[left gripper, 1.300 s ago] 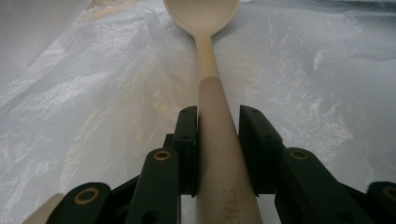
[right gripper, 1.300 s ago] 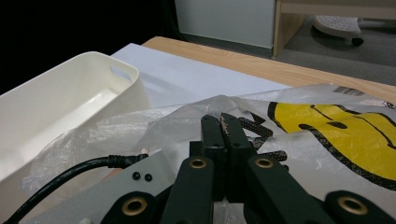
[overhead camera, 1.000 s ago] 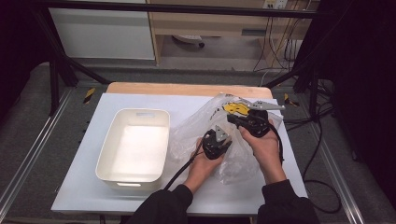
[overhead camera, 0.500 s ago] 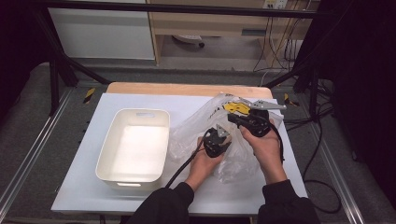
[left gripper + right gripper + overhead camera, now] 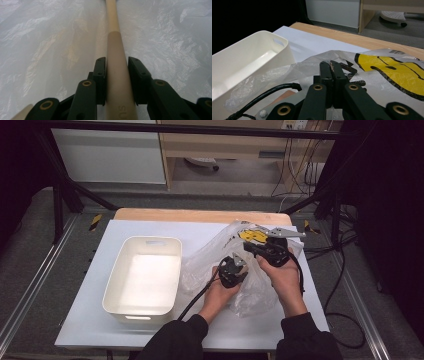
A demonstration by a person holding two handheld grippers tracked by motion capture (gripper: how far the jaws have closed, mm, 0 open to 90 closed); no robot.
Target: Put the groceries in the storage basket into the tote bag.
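Two grippers: both at crinkled clear plastic bag [image 5: 235, 270], right of white rectangular plastic tub [image 5: 145, 275].
left gripper [image 5: 116, 80]: jaws pinching beige rod-like handle [image 5: 116, 62] inside bag, likely to draw it out.
right gripper [image 5: 331, 70]: jaws pressed together on bag film, likely holding its mouth up.

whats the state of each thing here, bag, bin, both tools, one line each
plastic bag: crumpled on the table, smiley print facing up, pinched at its edge
white bin: upright, empty
beige handle: lying inside the bag, clamped between the left tool's jaws
left tool: shut on the beige handle
right tool: shut on a fold of the plastic bag, raising its edge
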